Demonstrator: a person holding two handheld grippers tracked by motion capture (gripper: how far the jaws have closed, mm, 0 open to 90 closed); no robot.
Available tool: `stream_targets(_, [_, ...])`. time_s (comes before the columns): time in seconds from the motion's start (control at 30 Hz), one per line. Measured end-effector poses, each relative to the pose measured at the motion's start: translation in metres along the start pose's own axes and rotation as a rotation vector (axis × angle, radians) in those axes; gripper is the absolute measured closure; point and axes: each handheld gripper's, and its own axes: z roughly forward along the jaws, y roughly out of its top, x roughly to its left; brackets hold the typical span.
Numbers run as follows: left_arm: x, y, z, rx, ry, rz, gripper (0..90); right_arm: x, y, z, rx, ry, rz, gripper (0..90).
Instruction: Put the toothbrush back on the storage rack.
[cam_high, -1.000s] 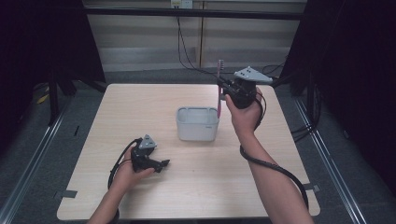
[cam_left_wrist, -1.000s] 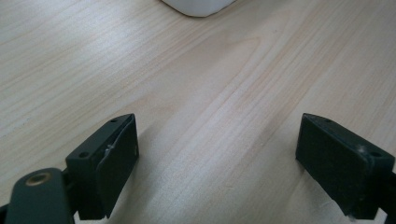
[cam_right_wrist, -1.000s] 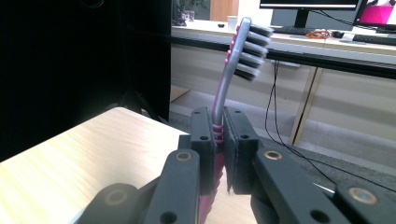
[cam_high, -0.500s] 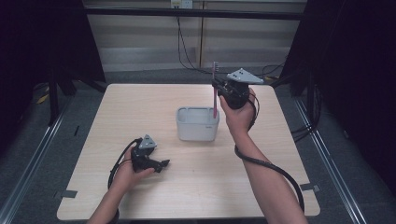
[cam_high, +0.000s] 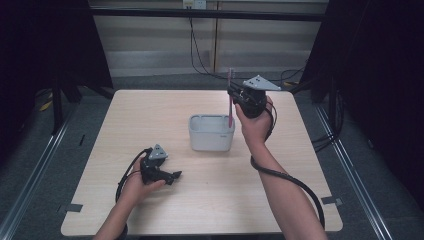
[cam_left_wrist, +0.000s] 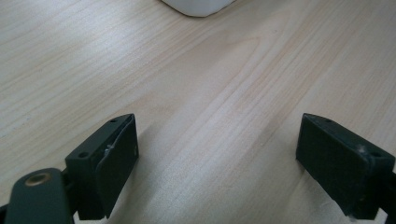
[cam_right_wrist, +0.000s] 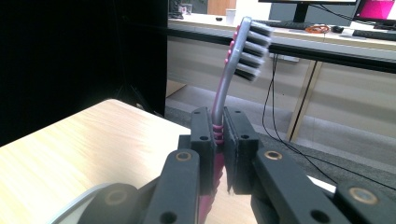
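My right gripper (cam_high: 234, 94) is shut on a pink and grey toothbrush (cam_high: 230, 99), held upright with its bristle head up. In the right gripper view the toothbrush (cam_right_wrist: 232, 70) rises from between the closed jaws of that gripper (cam_right_wrist: 218, 135). The handle's lower end hangs over the right side of a white rectangular bin (cam_high: 211, 133) in the middle of the table. My left gripper (cam_high: 174, 175) rests open on the wood near the front left, jaws pointing right. In the left gripper view its gripper (cam_left_wrist: 217, 158) has bare wood between wide-apart jaws, and the bin's corner (cam_left_wrist: 198, 6) shows at the top.
The light wooden table (cam_high: 150, 120) has dark floor and metal rails around it. Cables trail from both grippers, one looping off the right side (cam_high: 295, 182). A wall with hanging cables (cam_high: 200, 45) stands behind the table.
My right gripper has carried the toothbrush left and slightly down, from the bin's far right corner to over its right side. The left gripper has stayed still.
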Motion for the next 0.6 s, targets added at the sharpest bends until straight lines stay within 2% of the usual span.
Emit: stream_targets(0.6, [0.0, 0.0, 0.0, 0.004, 0.003, 0.0, 12.5, 0.0, -0.015, 0.003, 0.018, 0.006, 0.001, 83.9])
